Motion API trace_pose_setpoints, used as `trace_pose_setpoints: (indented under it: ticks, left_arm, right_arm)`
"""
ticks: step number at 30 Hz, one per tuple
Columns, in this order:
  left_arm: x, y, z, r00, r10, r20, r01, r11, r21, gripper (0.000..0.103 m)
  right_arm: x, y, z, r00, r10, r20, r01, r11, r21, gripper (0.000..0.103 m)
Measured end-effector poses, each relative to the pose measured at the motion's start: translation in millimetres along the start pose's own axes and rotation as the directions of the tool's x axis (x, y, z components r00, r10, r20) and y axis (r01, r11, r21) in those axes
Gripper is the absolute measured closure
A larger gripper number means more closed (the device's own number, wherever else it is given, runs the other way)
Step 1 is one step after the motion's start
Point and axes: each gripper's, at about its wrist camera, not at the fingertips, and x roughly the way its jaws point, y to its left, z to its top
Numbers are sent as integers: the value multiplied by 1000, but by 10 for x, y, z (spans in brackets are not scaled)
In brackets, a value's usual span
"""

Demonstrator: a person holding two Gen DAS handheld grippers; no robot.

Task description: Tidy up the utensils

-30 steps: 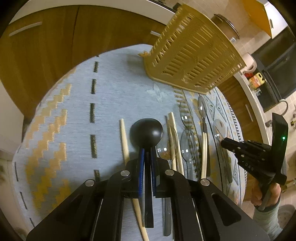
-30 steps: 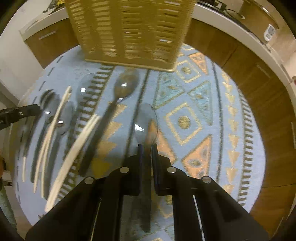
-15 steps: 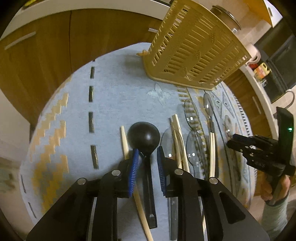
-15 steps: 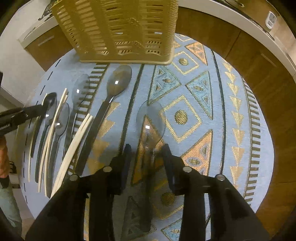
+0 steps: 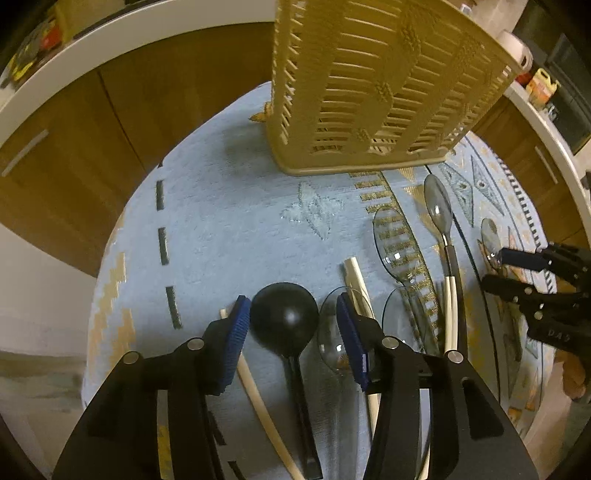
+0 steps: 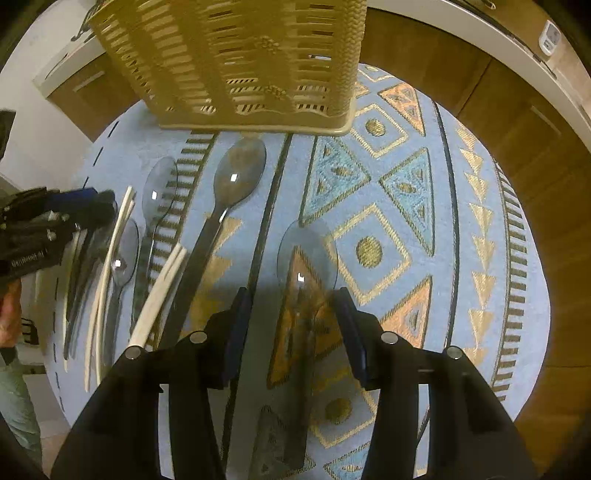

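Note:
My left gripper (image 5: 293, 314) is open, its blue pads on either side of a black ladle (image 5: 284, 319) that lies on the patterned cloth (image 5: 229, 225). Clear spoons (image 5: 397, 245) and cream chopsticks (image 5: 356, 280) lie to its right. My right gripper (image 6: 295, 314) is open over a large clear spoon (image 6: 306, 251) lying on the cloth, its handle between the fingers. A dark-handled clear spoon (image 6: 240, 173) and more chopsticks (image 6: 162, 291) lie to its left. Each gripper shows in the other's view: the right one (image 5: 517, 269), the left one (image 6: 74, 206).
A tan slotted utensil basket (image 5: 369, 92) stands at the far side of the round table, also in the right wrist view (image 6: 240, 62). Wooden cabinets (image 5: 92, 147) and a white counter edge (image 6: 480, 33) curve around behind.
Both grippers were shut on utensils a second ago, the left on the black ladle, the right on the clear spoon. Both have opened wide, and the utensils lie on the cloth.

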Motion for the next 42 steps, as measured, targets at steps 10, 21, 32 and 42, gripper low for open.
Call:
trace_pose_setpoints:
  ticks: [10,21,32,42]
  left_arm:
    - [-17,65,-26,999,-40,8,40,999,-9,61]
    - [54,-174,-16,997,72,1,-72,997,35,63]
    - [-65,130,-6,993,-118,19,119,990,-69,78]
    - [-124,218,-25,998,-60,14,61,996,-62,67]
  right_arm:
    - [-2,-333,227,993,110,-32,-106,989,98,59]
    - [55,239,272,997,-77,-8,76,995,-66,74]
    - [-35,20,126,1000,-18,15,19,999,-30,73]
    - [-37,-144,-23,999,-18,33,20,999,-44,73]
